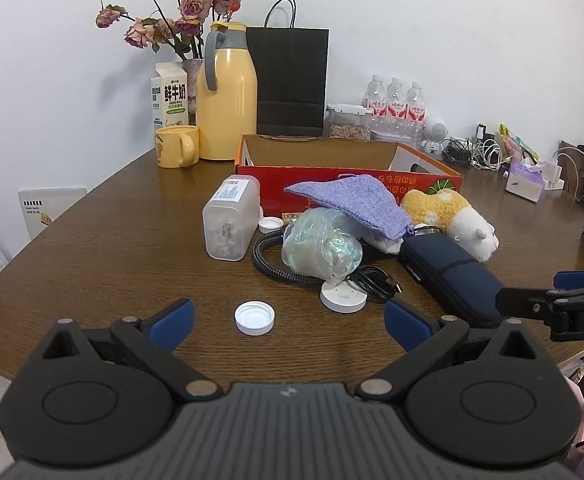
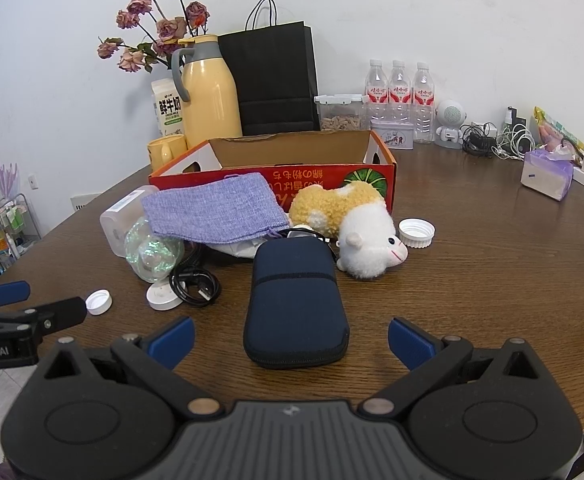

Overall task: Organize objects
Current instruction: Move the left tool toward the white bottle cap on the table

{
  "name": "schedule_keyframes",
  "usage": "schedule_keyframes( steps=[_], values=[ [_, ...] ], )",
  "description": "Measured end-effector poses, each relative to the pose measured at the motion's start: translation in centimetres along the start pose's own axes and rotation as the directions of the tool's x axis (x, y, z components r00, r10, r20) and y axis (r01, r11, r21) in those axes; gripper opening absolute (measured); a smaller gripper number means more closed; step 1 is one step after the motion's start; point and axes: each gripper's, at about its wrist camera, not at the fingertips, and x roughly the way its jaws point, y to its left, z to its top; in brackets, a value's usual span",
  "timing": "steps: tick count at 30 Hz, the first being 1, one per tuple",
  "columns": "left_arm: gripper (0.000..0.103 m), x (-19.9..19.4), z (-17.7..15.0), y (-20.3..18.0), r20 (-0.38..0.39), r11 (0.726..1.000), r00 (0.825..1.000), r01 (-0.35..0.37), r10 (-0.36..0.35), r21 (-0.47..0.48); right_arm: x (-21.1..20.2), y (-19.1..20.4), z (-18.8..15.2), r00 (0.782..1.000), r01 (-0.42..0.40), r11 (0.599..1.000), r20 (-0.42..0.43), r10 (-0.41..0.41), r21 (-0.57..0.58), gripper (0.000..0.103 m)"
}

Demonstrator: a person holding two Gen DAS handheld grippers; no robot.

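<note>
Navy fabric fills the middle of the right wrist view: a zipped pouch (image 2: pixel 296 304) lies lengthwise on the wooden table (image 2: pixel 492 272), its near end just ahead of the right gripper (image 2: pixel 291 342), whose blue-padded jaws stand wide apart and hold nothing, one to each side of it, so I judge it the likely first pick. In the left wrist view the left gripper (image 1: pixel 288 324) is likewise spread and empty, hovering low in the frame with a white bottle cap (image 1: pixel 254 317) between its pads, probably lined up for a pinch. Clutter sits heaped at centre frame, just in front of the red cardboard box (image 2: pixel 276 178): a lilac knitted bag (image 2: pixel 216 212) draped over a crumpled clear wrapper (image 2: pixel 154 254), a plush sheep (image 2: pixel 356 232) on its side, a black cable (image 2: pixel 196 286) beside a white disc (image 2: pixel 162 296), and a clear pill container (image 1: pixel 231 222) standing at the left. That box is open and looks empty, so it seems the intended destination. A second cap (image 2: pixel 416 233) lies apart at right of centre.
</note>
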Motion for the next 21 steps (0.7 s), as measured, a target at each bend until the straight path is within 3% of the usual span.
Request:
schedule_keyframes(
  steps=[21],
  values=[
    [0.103, 0.6, -0.2, 0.0, -0.028, 1.0, 1.0, 0.0, -0.001, -0.006, 1.3, -0.2, -0.5, 1.0, -0.003, 1.0, -0.012, 0.003, 0.0, 0.103]
  ],
)
